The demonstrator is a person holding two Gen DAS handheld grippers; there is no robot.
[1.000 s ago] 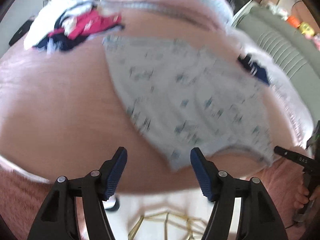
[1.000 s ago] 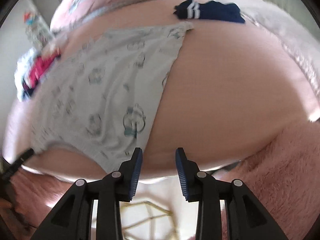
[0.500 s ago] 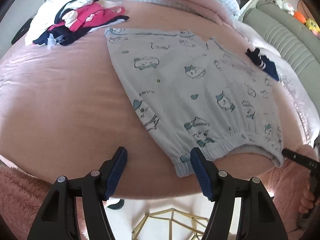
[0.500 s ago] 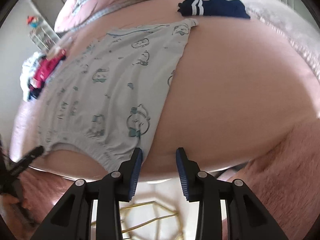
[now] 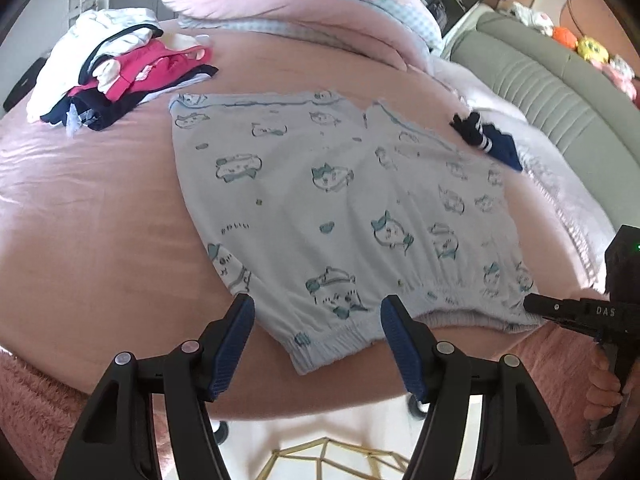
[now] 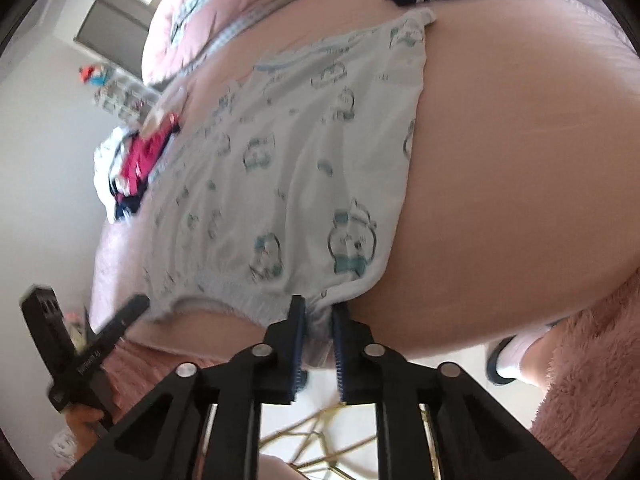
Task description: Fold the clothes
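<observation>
While the left gripper [image 5: 316,344] gapes over the shorts [image 5: 344,216], the right gripper [image 6: 318,344] is closing on their waistband.

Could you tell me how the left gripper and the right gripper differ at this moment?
The left gripper stands wide open, straddling the waistband of the printed shorts without pressing it; the right gripper is closing, with the shorts' waistband corner between its pads. Both have blue pads and point down at the bed's near edge.

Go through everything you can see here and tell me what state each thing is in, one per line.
Light blue printed shorts: spread flat on the bed, unfolded.
Right gripper: jaws closing, waistband corner between them.
Left gripper: open, waistband corner between its jaws, not pinched.
Clothes pile: heaped, unfolded.
Navy striped garment: crumpled beside the shorts.
</observation>
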